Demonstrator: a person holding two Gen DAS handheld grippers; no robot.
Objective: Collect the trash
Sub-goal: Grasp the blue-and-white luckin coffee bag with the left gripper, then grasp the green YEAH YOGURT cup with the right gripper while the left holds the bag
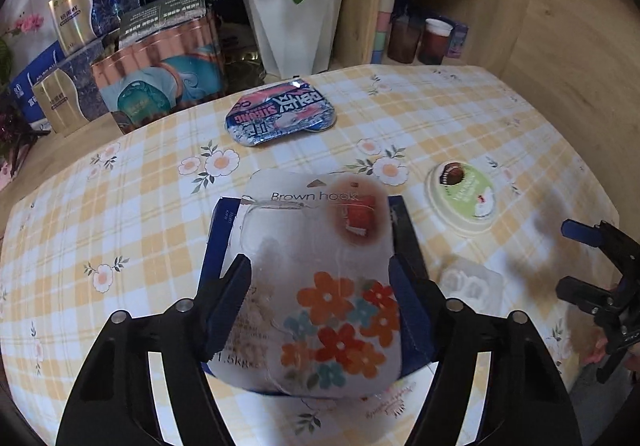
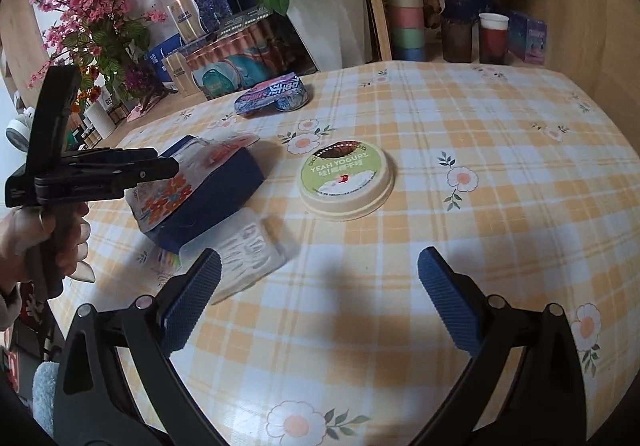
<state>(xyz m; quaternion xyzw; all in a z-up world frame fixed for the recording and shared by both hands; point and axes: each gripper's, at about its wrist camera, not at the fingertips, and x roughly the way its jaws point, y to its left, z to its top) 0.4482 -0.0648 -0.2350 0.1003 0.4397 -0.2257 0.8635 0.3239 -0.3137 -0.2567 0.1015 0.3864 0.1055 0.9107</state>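
While the left hand-held gripper apparently clamps the hook package, the right hand-held gripper gapes wide above the table.

Hook packet between left tool pads

**Count of things on the worktop**

I count four pieces of trash on the worktop: one hook package printed with flowers, one yogurt lid, one clear plastic tray and one crumpled noodle lid. I work two tools: one left hand-held gripper and one right hand-held gripper. Behind, I see one white flowerpot and two brown cups on the shelf.
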